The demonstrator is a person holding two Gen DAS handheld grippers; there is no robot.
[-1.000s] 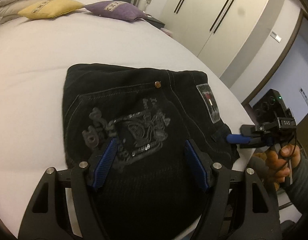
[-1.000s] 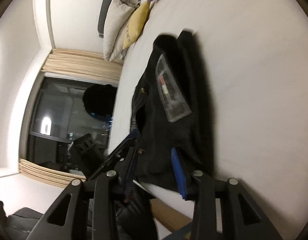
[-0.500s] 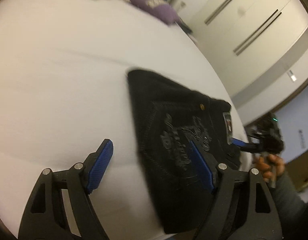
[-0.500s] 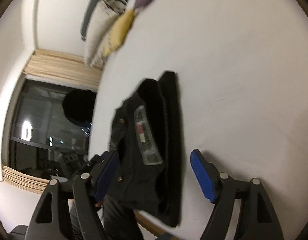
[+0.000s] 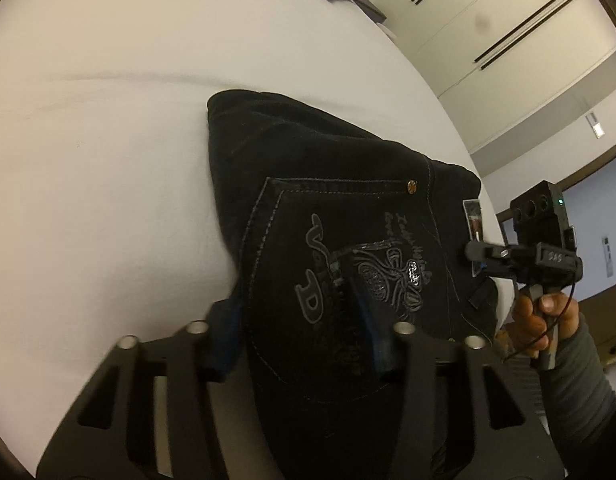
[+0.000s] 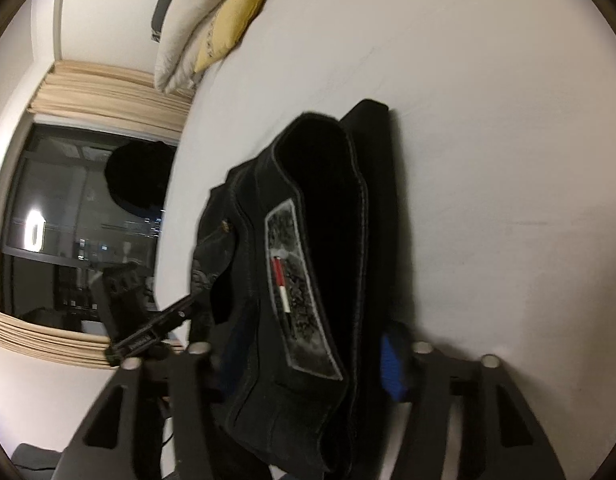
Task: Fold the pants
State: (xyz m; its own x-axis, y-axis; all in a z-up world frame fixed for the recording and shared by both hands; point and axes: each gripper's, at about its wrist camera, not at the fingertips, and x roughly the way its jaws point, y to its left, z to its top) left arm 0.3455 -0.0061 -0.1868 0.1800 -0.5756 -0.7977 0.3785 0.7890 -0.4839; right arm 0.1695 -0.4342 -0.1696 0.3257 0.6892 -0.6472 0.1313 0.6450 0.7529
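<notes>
- The black pants lie as a folded bundle on the white bed, at the bed's near edge; in the left wrist view the bundle runs from centre toward 4 o'clock, back pocket and embroidered crest facing up.
- The left gripper straddles the bundle's near corner: one blue finger sits at the edge against the sheet at about 8 o'clock, the other on top of the pocket. The jaws look closed onto the layered denim.
- The right gripper grips the waistband end, where the grey patch label faces the camera; its blue fingers press both sides of the stack.
- In the left wrist view the right gripper shows at 3 o'clock, level with the waistband, held by the right hand.
- To do this step well, I judge both grips should catch every layer, not only the top one, or the fold will slip open.
- Move both ends together at one height, so the bundle stays square.
- Watch the thick waistband: it seems stiff and may spring apart once freed, so press it flat before letting go.
- A yellow pillow lies well apart at 11 o'clock.
</notes>
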